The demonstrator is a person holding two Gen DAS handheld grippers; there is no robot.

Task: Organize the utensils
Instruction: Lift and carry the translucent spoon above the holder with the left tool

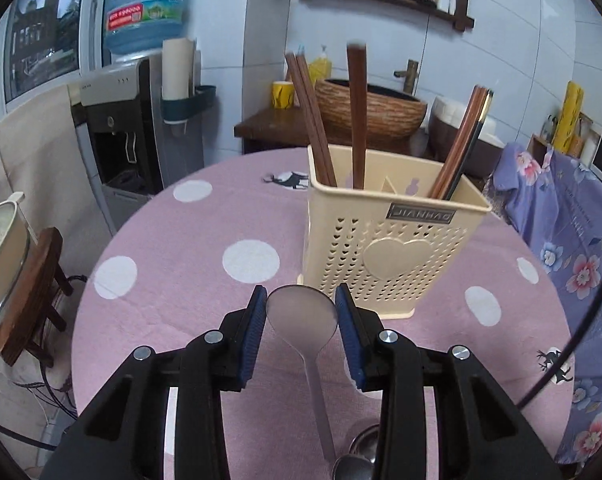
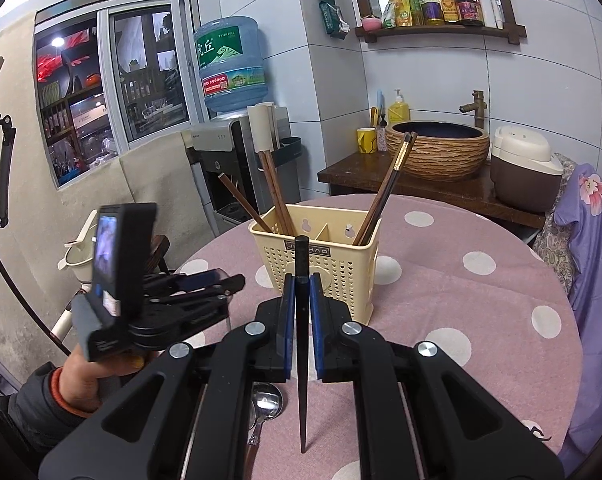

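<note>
Spoon and chopstick held, holder just ahead

Our left gripper [image 1: 301, 308] clenched a translucent spoon [image 1: 303, 320] by its bowl; our right gripper [image 2: 301, 296] clamped a black chopstick [image 2: 301, 320]. We judged the next move a lift over the cream holder [image 1: 385, 248], steering between leaning brown chopsticks [image 1: 357, 116]. Metal spoons [image 2: 265, 404] lay beneath on the table [image 1: 189, 280].

White tiled walls [image 2: 421, 100]; sliding window [image 2: 113, 92] upper left; water dispenser [image 2: 237, 152] centre; wooden shelf [image 2: 441, 30] upper right; round table, pink dotted cloth [image 2: 481, 280].
</note>
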